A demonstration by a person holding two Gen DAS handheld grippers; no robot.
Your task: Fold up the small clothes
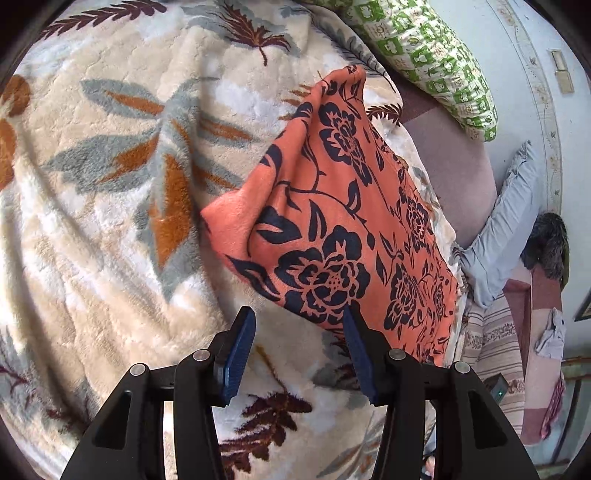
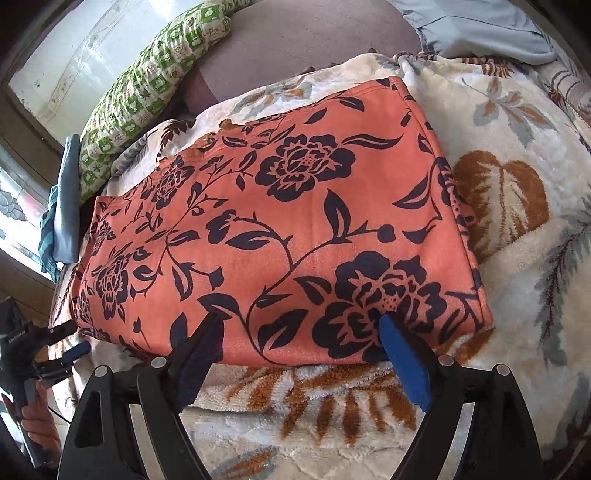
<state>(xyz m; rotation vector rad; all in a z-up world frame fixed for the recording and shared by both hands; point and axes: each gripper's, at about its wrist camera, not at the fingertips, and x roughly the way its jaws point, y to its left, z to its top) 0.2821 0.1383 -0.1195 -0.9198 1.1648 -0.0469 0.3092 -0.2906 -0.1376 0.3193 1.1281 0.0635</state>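
— Where do we find the garment?

— Our orange cloth with dark blue flowers lies flat and folded into a rough rectangle on the cream leaf-patterned blanket that covers the bed. From the right wrist view we see it squarely in front of us, its near edge just past our fingertips.

— And our right gripper, is it holding anything?

— No. Its fingers are spread wide, both tips at the cloth's near edge with nothing pinched between them. We cannot tell whether the tips touch the fabric or hang just above it.

— What about our left gripper?

— Its fingers are spread too. The left one is over bare blanket; the other sits at the corner of the orange cloth. Nothing is gripped there either. From that side the cloth runs away from us along the blanket's edge toward the far end of the bed.

— Do we see the left gripper from the right camera?

— Yes, low at the left edge, beside the cloth's left end, with the hand that holds it below.

— What else is around us?

— A green-and-white patterned pillow past the blanket, a pale blue pillow further along, and the mauve sheet between them.
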